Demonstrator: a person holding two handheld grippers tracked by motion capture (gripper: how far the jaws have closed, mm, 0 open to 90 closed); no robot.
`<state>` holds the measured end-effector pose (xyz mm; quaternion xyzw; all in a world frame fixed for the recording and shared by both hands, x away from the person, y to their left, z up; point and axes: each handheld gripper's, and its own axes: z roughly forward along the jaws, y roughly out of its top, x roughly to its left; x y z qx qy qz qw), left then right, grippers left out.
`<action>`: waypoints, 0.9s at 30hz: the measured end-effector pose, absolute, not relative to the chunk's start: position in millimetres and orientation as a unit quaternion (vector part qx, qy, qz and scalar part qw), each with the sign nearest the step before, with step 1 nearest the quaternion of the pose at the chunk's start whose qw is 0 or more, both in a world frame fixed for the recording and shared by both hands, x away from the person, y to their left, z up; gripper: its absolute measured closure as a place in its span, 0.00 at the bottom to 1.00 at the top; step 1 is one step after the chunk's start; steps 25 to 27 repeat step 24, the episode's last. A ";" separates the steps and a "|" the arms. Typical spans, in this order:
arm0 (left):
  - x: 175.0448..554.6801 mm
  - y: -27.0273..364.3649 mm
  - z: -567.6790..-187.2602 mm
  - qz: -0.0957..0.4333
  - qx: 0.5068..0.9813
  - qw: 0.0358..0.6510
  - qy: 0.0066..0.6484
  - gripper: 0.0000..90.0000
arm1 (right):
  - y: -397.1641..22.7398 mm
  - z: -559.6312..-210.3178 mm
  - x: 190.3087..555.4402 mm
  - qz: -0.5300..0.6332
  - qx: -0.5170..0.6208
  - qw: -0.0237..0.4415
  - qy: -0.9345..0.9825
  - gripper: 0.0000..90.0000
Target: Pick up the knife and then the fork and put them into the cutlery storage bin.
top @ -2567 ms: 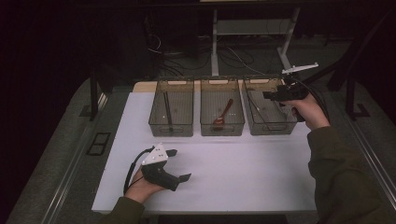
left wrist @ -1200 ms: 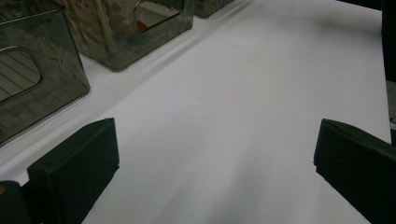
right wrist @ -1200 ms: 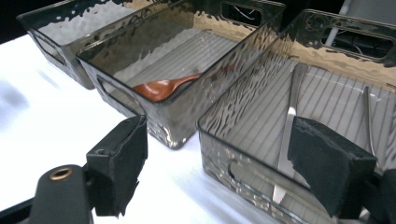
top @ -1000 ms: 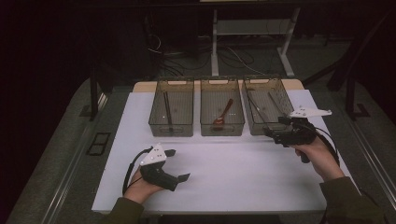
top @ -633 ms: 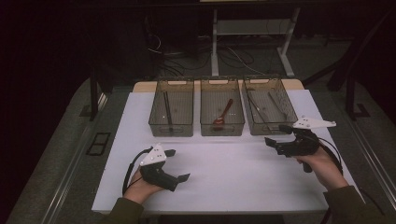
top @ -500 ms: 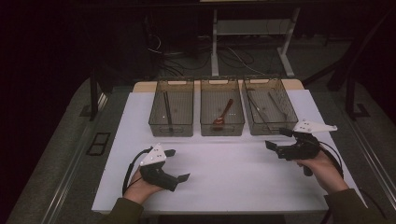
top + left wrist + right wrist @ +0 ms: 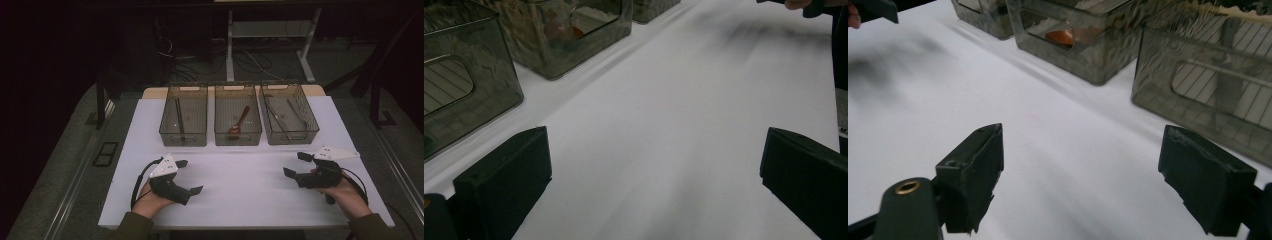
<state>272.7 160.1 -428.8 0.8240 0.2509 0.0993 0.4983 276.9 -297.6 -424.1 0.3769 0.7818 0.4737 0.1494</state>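
Right claw [image 7: 297, 165] and left claw [image 7: 190, 176] rest wide open and empty on the white surface [image 7: 240, 195], three clear bins [image 7: 238, 137] beyond, nothing between.

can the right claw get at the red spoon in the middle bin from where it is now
Probably yes. The right claw is open and holds nothing, the middle bin has no lid, and the red spoon lies alone in it; bare white table lies between them.

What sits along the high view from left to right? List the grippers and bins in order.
Left gripper → left bin holding a dark utensil → middle bin with a red spoon → right bin with metal utensils → right gripper, jaws open and empty.
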 end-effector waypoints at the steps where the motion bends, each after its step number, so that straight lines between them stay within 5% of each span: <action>1: 272.6 160.0 -428.8 0.100 0.824 0.498 0.251 0.00 | -298.1 -425.8 274.6 0.477 0.378 0.147 0.779 0.19; 27: 272.8 161.1 -429.6 0.102 0.825 0.494 0.254 0.00 | -304.4 -438.9 260.9 0.476 0.385 0.152 0.776 0.19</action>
